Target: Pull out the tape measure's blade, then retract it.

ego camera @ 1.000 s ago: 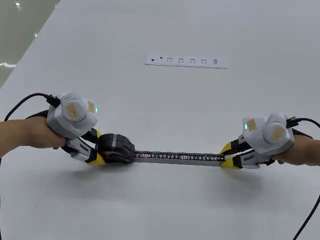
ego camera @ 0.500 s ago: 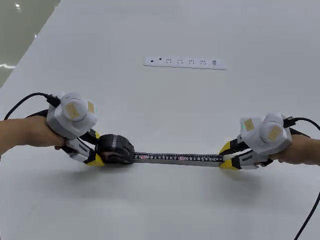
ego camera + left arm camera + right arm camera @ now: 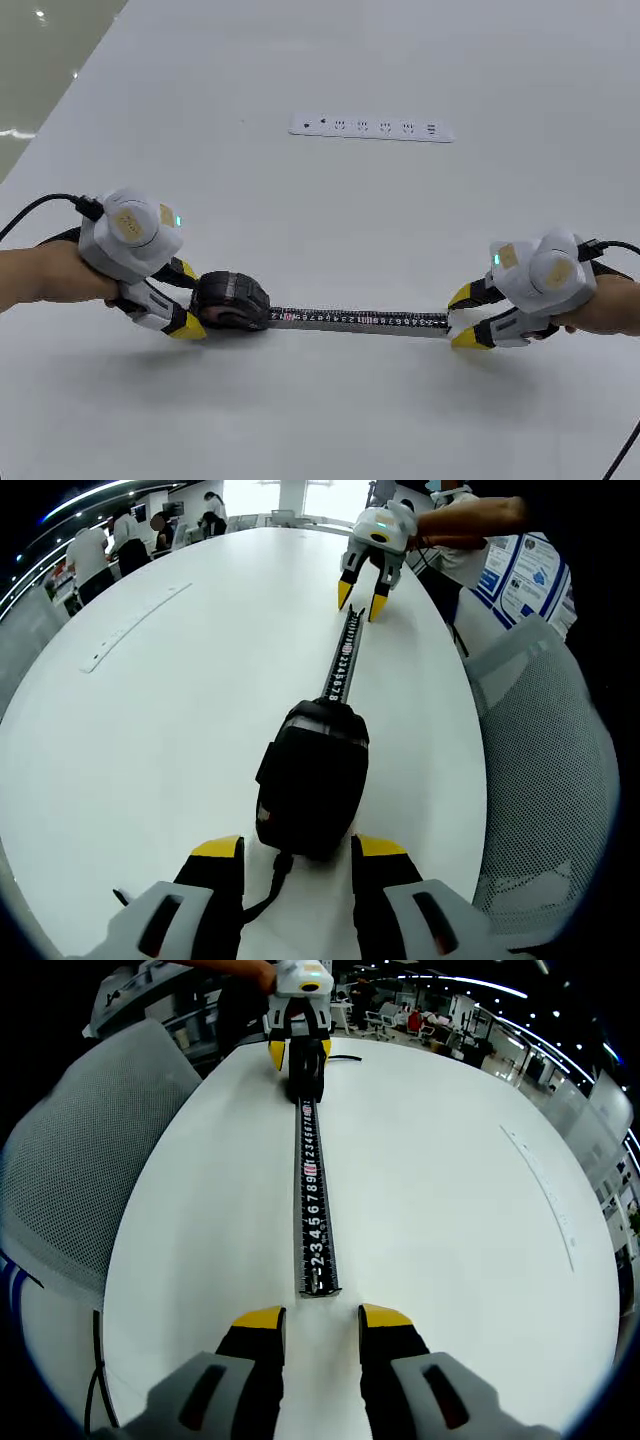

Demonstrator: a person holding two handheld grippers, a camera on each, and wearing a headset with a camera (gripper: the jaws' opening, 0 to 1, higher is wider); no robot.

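A black tape measure case (image 3: pixel 232 299) lies on the white table (image 3: pixel 330 220), with its blade (image 3: pixel 358 319) drawn out flat to the right. My left gripper (image 3: pixel 188 298) stands open, and the rear of the case (image 3: pixel 311 777) sits just between its yellow fingertips (image 3: pixel 216 847). My right gripper (image 3: pixel 463 318) is open too. The blade's end hook (image 3: pixel 318 1285) rests on the table just ahead of the right gripper (image 3: pixel 322 1315), apart from its jaws. Each gripper view shows the other gripper at the far end of the blade (image 3: pixel 345 655).
A white power strip (image 3: pixel 370 127) lies flat further back on the table. Black cables trail from both grippers, one of them (image 3: pixel 35 208) at the left. A grey mesh chair (image 3: pixel 545 780) stands beside the table's near edge. People stand far off in the room.
My right gripper has opened and let go of the blade's end, backing off slightly to the right. My left gripper has drawn back a little and spread wider around the case.
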